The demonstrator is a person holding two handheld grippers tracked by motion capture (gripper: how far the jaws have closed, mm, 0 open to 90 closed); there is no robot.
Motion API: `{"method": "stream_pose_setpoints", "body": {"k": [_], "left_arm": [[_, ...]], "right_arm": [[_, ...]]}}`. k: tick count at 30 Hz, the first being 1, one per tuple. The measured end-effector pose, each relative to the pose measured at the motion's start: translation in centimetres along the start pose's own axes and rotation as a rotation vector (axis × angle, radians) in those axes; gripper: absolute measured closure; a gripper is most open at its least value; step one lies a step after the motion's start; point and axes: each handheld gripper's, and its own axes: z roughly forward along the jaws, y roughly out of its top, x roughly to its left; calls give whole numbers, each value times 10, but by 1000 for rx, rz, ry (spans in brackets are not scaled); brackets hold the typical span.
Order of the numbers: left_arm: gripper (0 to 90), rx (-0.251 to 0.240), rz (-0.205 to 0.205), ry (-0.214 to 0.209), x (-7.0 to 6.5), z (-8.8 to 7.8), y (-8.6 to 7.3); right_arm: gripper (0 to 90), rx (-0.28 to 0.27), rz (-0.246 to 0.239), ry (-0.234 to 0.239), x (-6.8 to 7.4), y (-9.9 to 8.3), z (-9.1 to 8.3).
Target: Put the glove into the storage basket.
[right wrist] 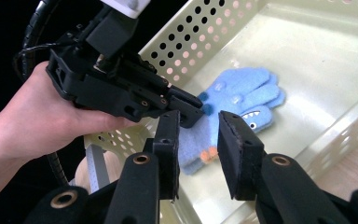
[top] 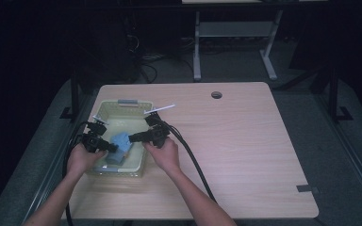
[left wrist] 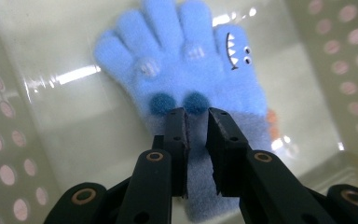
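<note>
A wooden table (top: 245, 141) holds a pale perforated basket (top: 104, 109) at centre left of the high view, with a blue glove (left wrist: 182, 70) lying flat inside. The left gripper (left wrist: 196, 116) pinches the glove's cuff between nearly closed jaws. The right gripper (right wrist: 198, 123) hovers just above with jaws spread, holding nothing.

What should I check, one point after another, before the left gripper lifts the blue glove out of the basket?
1. Left gripper over the glove's cuff: ok.
2. Jaws gripping the blue glove: cannot tell; they stand narrowly apart with the fabric between them.
3. Glove flat on the floor of the basket: ok.
4. Right gripper empty, jaws open: ok.
5. Right gripper clear of the left one's way up: not ok, it points at it closely.
6. Second glove underneath: cannot tell.
</note>
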Motion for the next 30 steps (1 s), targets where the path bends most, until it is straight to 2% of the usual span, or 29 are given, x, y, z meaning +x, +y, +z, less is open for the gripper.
{"method": "stream_pose_setpoints", "body": {"k": [1,3,5,8,10,16,20,23,30], "left_arm": [[776,19,13,7,0,2,1],[773,17,15,8,-1,2,1],[761,-1,5,2,-2,0,1],[737,-29,12,-17,-1,-5,1],[723,-56,-8,-30,-3,-8,1],[675,-86,2,-35,0,-15,1],[609,-126,-7,-58,0,-20,2],[577,-154,-8,-52,0,-24,1],[551,-206,-20,-86,-3,-32,1]], "right_arm": [[687,0,3,1,0,0,0],[682,0,8,5,-1,0,-1],[676,0,3,5,-1,0,-1],[672,0,11,7,0,0,-2],[666,0,10,7,-1,0,-3],[635,-1,8,25,-3,0,-6],[618,4,14,34,-3,1,-8],[608,-1,11,33,-4,1,-11],[586,-13,15,27,-5,3,-20]]}}
